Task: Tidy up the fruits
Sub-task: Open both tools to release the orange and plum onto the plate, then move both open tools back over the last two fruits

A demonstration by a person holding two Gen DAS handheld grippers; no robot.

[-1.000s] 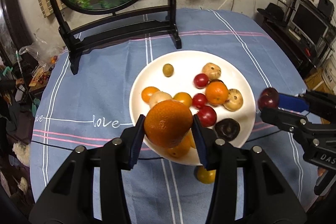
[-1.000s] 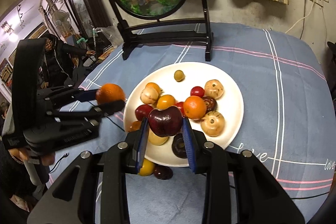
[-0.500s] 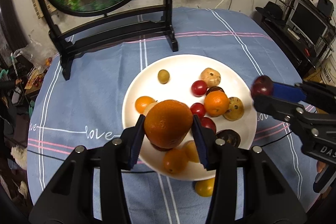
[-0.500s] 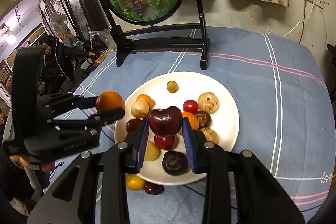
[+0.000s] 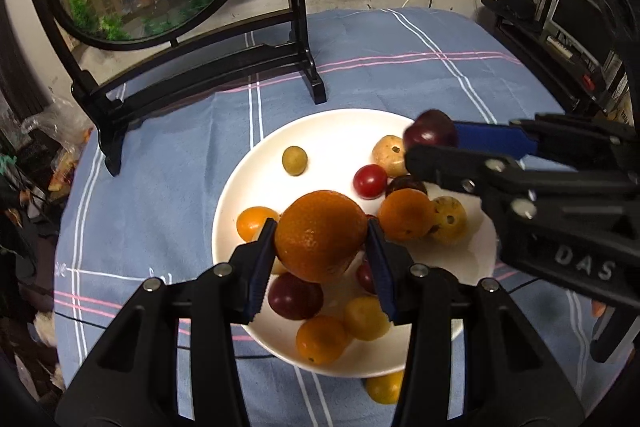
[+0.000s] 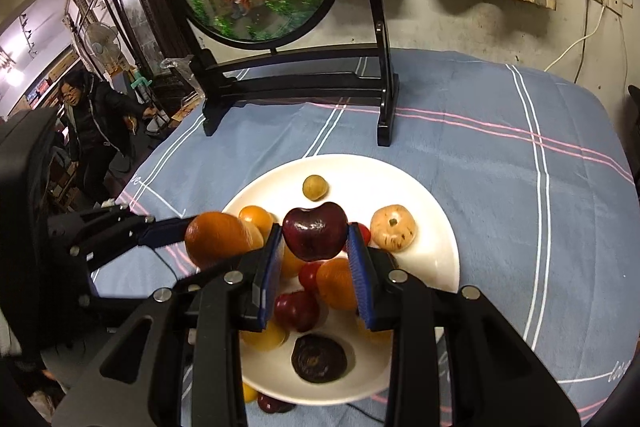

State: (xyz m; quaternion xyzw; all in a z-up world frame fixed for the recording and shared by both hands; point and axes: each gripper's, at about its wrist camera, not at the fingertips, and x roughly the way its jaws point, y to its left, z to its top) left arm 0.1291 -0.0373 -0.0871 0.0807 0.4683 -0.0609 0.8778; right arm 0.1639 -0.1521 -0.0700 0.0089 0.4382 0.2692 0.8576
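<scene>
My left gripper is shut on a large orange and holds it above the near side of the white plate. My right gripper is shut on a dark red cherry-like fruit above the same plate. The plate holds several small fruits: oranges, red and yellow ones, a green one, a dark brown one. The right gripper shows in the left wrist view, the left gripper with its orange in the right wrist view.
A round fish-painting screen on a black stand stands behind the plate on the blue tablecloth. A yellow fruit and a dark red fruit lie on the cloth by the plate's near rim. A person stands off the table's left.
Both grippers have moved forward over the plate with their fruits still held. The right gripper has come closer to the left one.
</scene>
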